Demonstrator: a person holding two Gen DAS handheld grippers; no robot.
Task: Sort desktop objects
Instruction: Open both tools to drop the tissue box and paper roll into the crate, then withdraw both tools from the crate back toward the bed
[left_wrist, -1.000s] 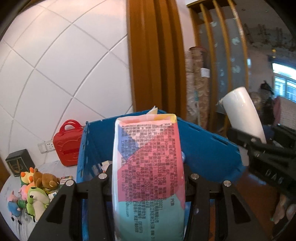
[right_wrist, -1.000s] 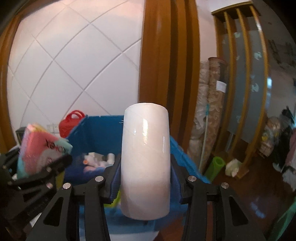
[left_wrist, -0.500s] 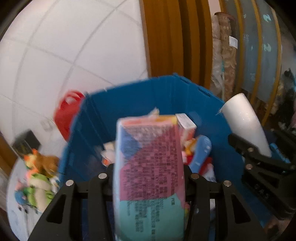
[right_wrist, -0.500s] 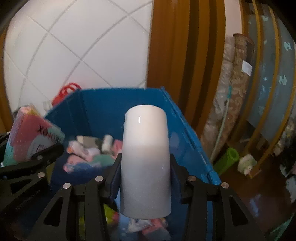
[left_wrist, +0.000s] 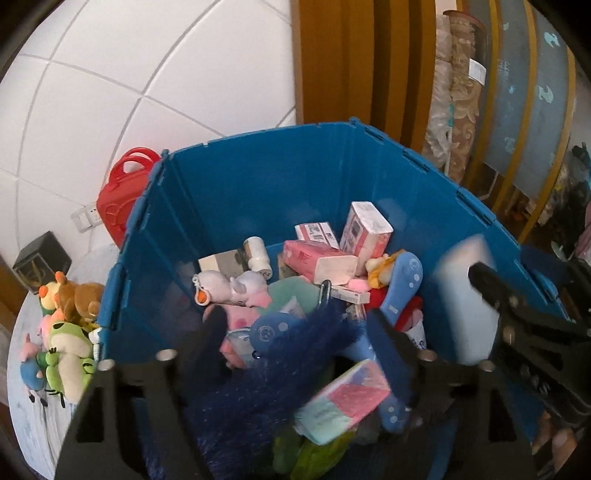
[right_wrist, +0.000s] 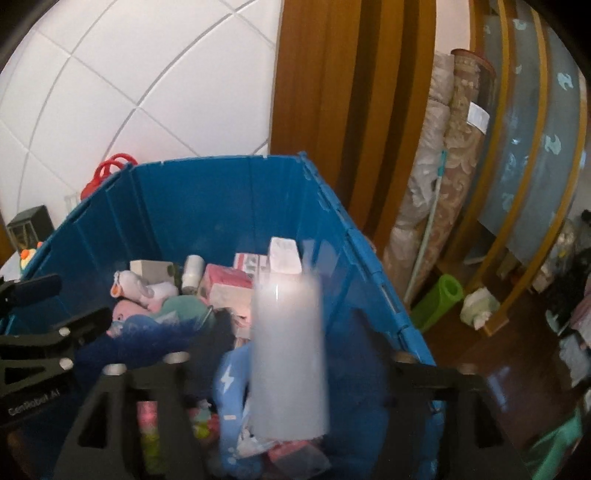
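Both grippers over the blue folding crate (left_wrist: 266, 177), both jaws have just been opening, both items released

Left gripper (left_wrist: 295, 354): wide apart, nothing pressed between the pads. The pink/teal tissue pack (left_wrist: 345, 400) is already out of the grip, tilted, lying low on the pile just past the fingers, next to the dark blue fuzzy plush (left_wrist: 295, 354)

Right gripper (right_wrist: 291, 354): also wide. White cylinder (right_wrist: 290, 354) (looks like a roll or tube, can't tell which) sits between the fingers but clear of both pads, motion-blurred, so I'd judge it's dropping. Right fingertip visible in the left view beside the same blurred cylinder (left_wrist: 463, 299)

Crate is well filled: tissue packs, small boxes, a white bottle (left_wrist: 258, 254), plush toys. More plush toys (left_wrist: 66, 332) wait on the table left of the crate

Doing this step well, my read:
- hold both hands still over the crate until the cylinder lands; it's near the right wall and could bounce over the rim
- keep jaws wide, lift straight up and back so fingers don't snag the fuzzy plush
- don't cross hands; left is close to the remaining plush, take those next
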